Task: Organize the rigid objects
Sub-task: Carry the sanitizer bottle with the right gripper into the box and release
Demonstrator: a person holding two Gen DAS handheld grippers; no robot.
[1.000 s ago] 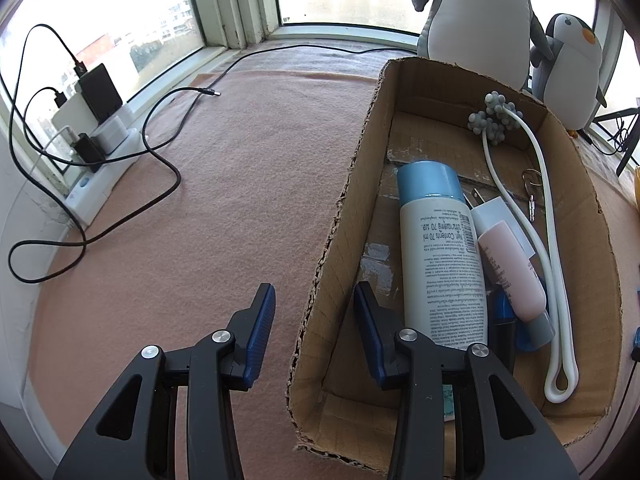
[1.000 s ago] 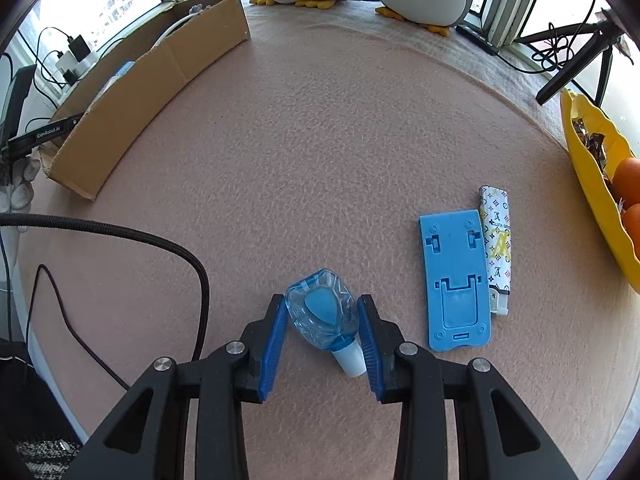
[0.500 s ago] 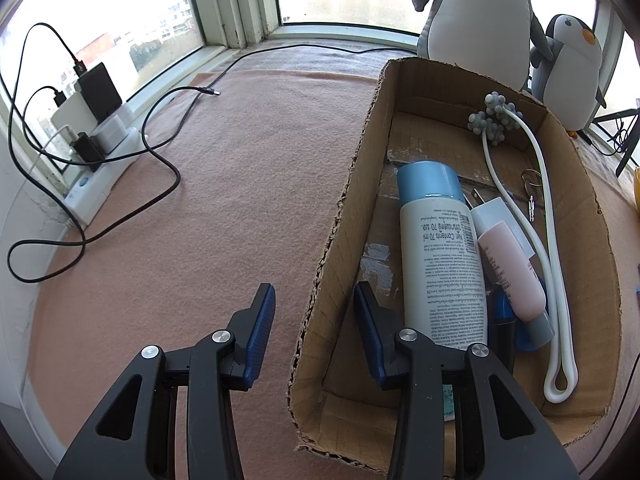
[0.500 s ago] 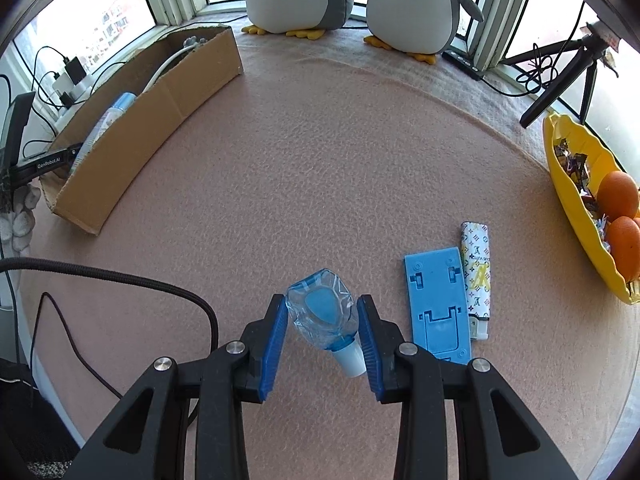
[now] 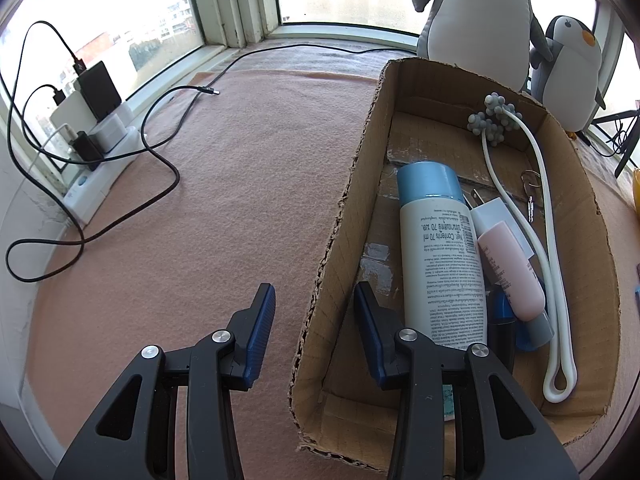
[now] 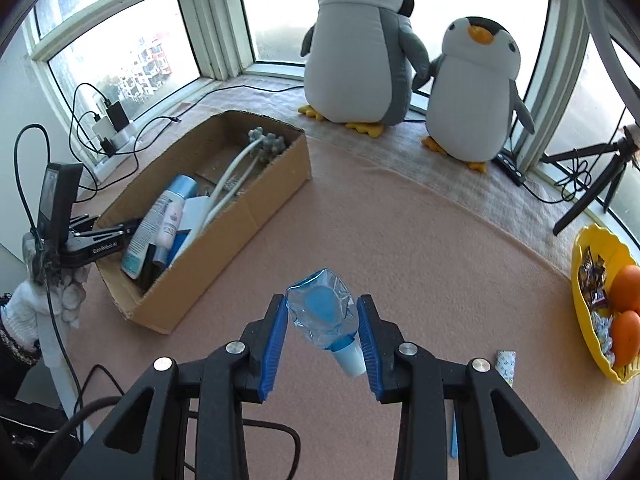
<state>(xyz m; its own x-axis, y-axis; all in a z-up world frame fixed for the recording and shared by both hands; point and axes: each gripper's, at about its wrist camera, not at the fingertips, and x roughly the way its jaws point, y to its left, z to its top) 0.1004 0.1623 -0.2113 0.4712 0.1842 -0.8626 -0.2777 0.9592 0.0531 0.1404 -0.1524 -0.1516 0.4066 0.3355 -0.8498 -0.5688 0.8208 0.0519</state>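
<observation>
right now the right gripper [image 6: 322,334] has its blue pads clamped on a small clear bottle [image 6: 323,318] with blue liquid and a white cap, carried clear of the pink felt mat [image 6: 420,240]; the cap points down and back toward the handles. the grip sits on the crinkled, thin-walled body, so the bottle could twist or squirt out of the pads if the squeeze shifts during a swing toward the box.

the cardboard box [image 6: 248,216] lies well to the left of the bottle, already holding a white spray can with a blue cap [image 5: 440,256], a pink tube [image 5: 510,268], a white looped cord [image 5: 556,280] with a grey beaded end, and some keys [image 5: 530,192]. it looks crowded at the near end, so a bottle dropped there could bounce off the can or roll onto the torn rim.

the left gripper [image 5: 314,334] holds nothing; its jaws stand apart, astride the box's near side wall [image 5: 340,248], one pad outside, one inside, neither visibly pressing the card. that gripper is parked right where the delivery would come in, so i'd judge a knock between the two tools or a nudge that slides the box to be the likeliest slip.
</observation>
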